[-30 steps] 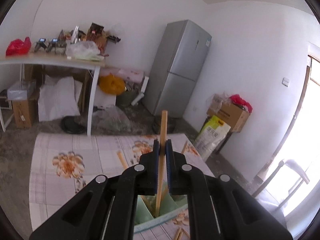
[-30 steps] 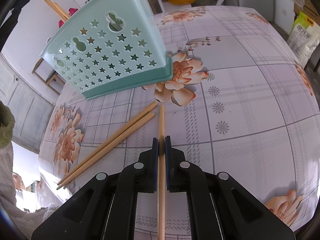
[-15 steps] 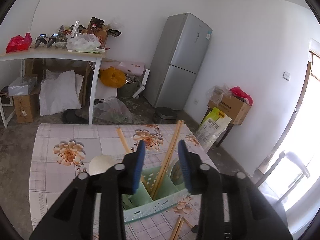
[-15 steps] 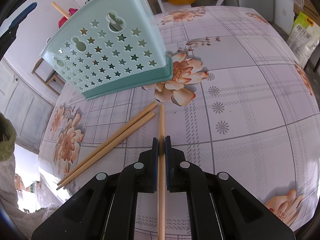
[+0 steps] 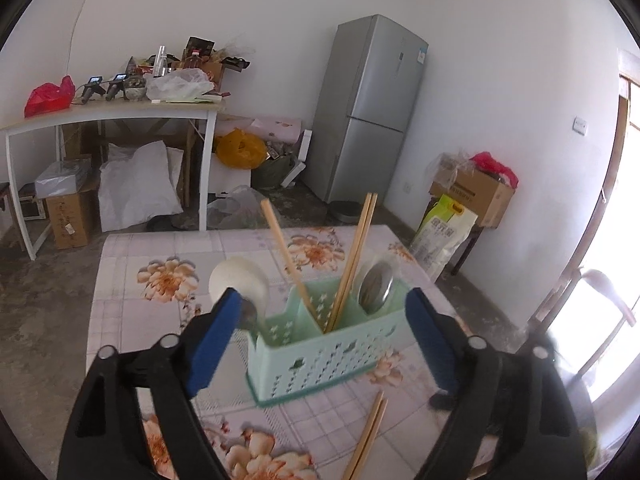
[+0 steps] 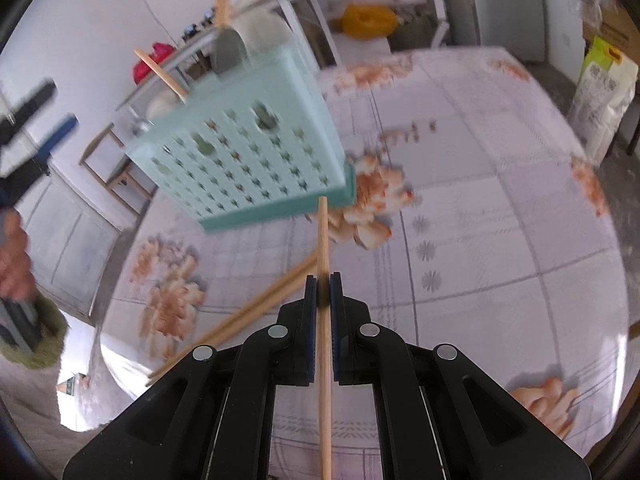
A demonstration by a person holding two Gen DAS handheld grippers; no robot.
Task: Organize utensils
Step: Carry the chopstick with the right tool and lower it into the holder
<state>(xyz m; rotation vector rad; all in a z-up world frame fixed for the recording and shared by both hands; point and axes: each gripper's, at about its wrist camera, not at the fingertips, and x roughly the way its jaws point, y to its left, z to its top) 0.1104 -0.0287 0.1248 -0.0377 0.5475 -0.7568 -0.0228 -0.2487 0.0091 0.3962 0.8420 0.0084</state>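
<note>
A teal utensil basket (image 5: 324, 352) stands on the floral table. Chopsticks (image 5: 352, 264) lean upright in its middle compartment, with a metal spoon (image 5: 375, 288) to their right and a white ladle (image 5: 238, 280) at its left. My left gripper (image 5: 322, 300) hangs just in front of the basket, its jaws opening with nothing held. My right gripper (image 6: 323, 280) is shut on one chopstick (image 6: 323, 236), held above the cloth with its tip towards the basket (image 6: 240, 160). Two more chopsticks (image 6: 248, 316) lie on the table to the left of it.
The floral tablecloth (image 6: 500, 208) stretches away to the right of the basket. Beyond the table stand a grey fridge (image 5: 372, 108), a cluttered white side table (image 5: 116, 116), a rice bag (image 5: 444, 232) and a cardboard box (image 5: 476, 196). A person's hand (image 6: 12, 256) shows at the left edge.
My left gripper let go of its chopstick, which now stands in the basket, and drew back with jaws spreading wide. My right gripper rose from the table with its chopstick.
</note>
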